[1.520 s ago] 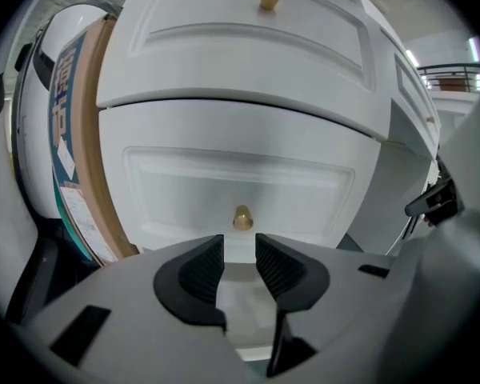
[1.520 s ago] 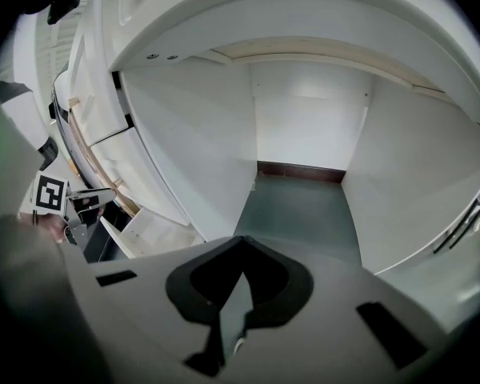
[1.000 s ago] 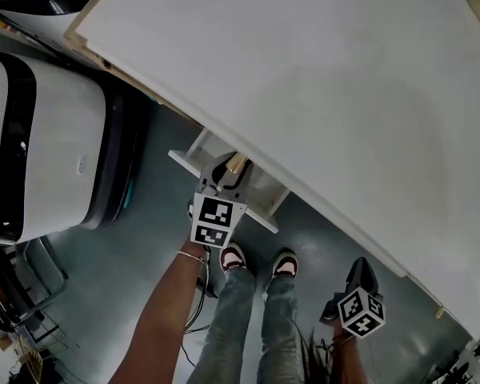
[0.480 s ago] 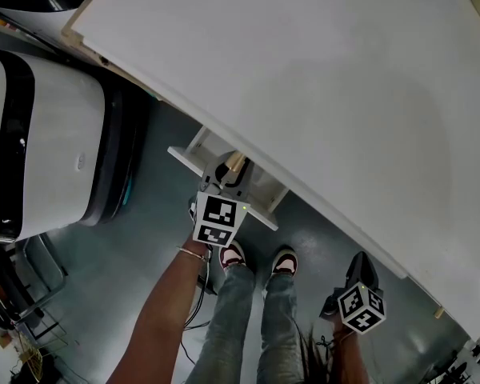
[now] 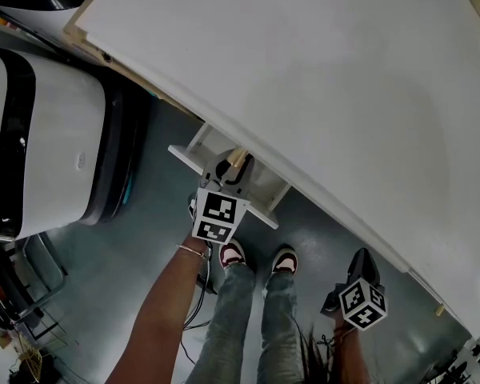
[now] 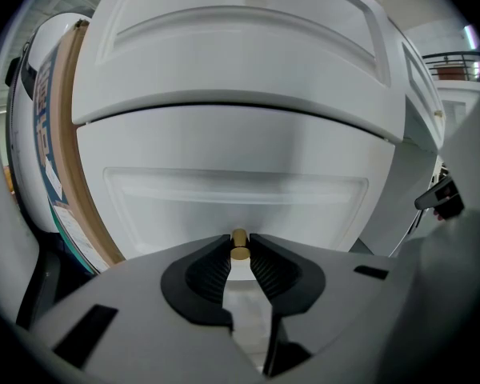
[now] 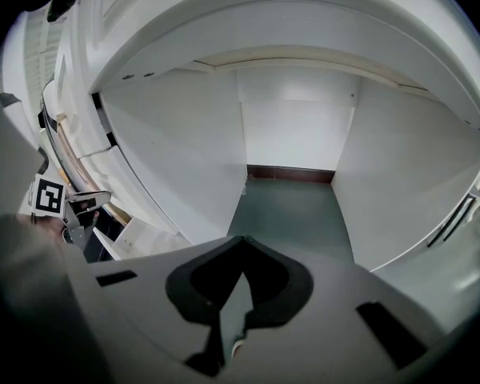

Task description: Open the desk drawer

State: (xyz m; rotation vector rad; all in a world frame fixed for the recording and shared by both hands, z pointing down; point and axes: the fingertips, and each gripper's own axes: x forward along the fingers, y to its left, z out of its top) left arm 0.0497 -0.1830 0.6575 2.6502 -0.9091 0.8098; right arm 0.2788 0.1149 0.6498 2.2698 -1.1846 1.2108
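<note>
A: Where does the drawer sit against the surface (image 5: pixel 304 78)?
B: Just under its front edge, partly out. The drawer (image 6: pixel 240 190) front's long axis runs along that edge, and its knob (image 6: pixel 239 247) points away from it
A: Which hand is nearer?
B: The left gripper (image 5: pixel 233 166), fingers clamped on the knob; I'd pull straight out from the edge. The right gripper (image 7: pixel 242 266) hangs off to the right of the drawer, fingers together, empty

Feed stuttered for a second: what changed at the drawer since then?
The left gripper closed its jaws onto the wooden knob and now pinches it. The drawer, partly out, has not moved; the right gripper hangs low as before, jaws together, empty.
</note>
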